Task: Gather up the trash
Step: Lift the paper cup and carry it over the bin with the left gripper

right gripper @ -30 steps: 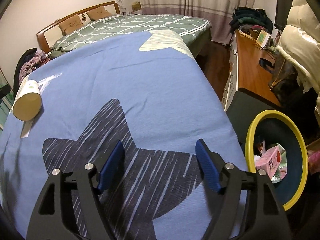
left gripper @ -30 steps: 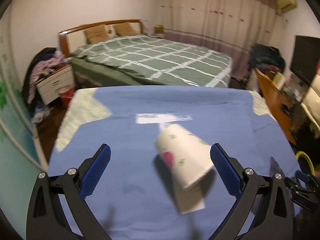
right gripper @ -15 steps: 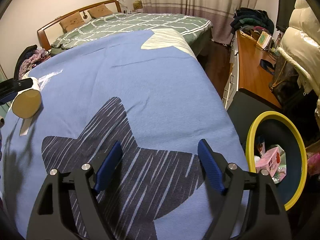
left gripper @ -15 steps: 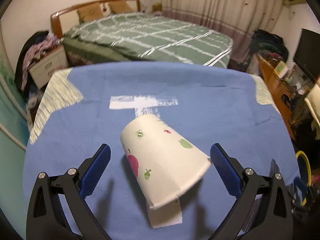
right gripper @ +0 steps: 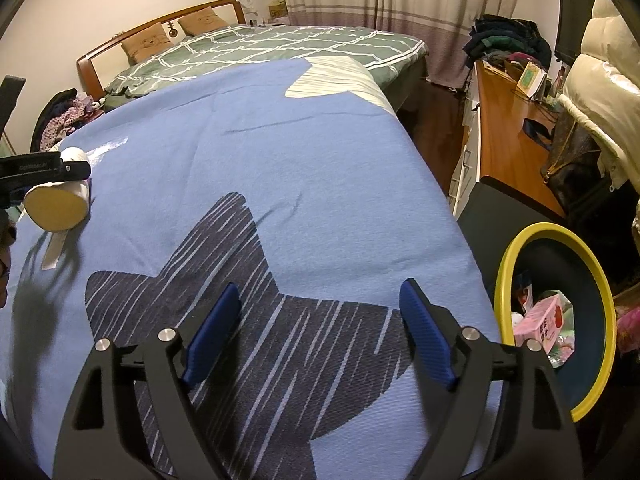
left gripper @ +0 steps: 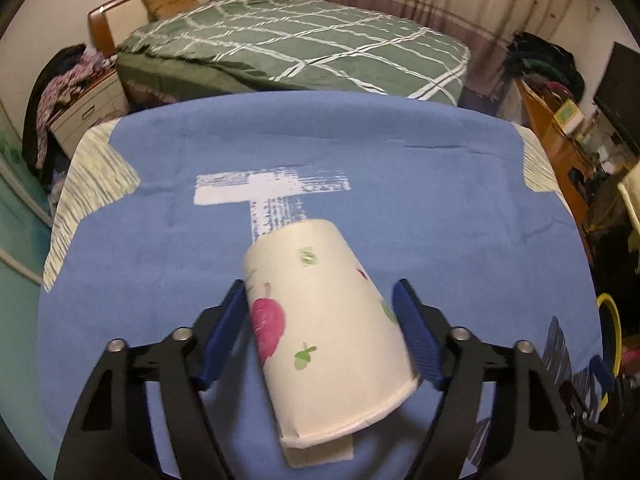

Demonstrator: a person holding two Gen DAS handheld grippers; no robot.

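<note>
A white paper cup (left gripper: 324, 320) with fruit prints lies on its side on the blue cloth (left gripper: 420, 200), its mouth toward the camera. My left gripper (left gripper: 320, 332) has closed around it, both blue pads against its sides. A white paper strip (left gripper: 320, 454) lies under the cup's mouth. In the right wrist view the cup (right gripper: 60, 204) shows at the far left with the left gripper on it. My right gripper (right gripper: 320, 332) is open and empty above the dark star pattern (right gripper: 248, 300). A yellow-rimmed bin (right gripper: 556, 312) with trash stands to the right.
White tape (left gripper: 272, 192) forms a T on the cloth beyond the cup. A green bed (left gripper: 300, 44) lies behind. A wooden desk (right gripper: 508, 128) with clutter and a white coat (right gripper: 600, 92) stand at the right. A nightstand (left gripper: 88, 108) stands at the left.
My left gripper moved forward over the cup and its jaws closed in from wide open onto the cup's sides. The right gripper barely moved.
</note>
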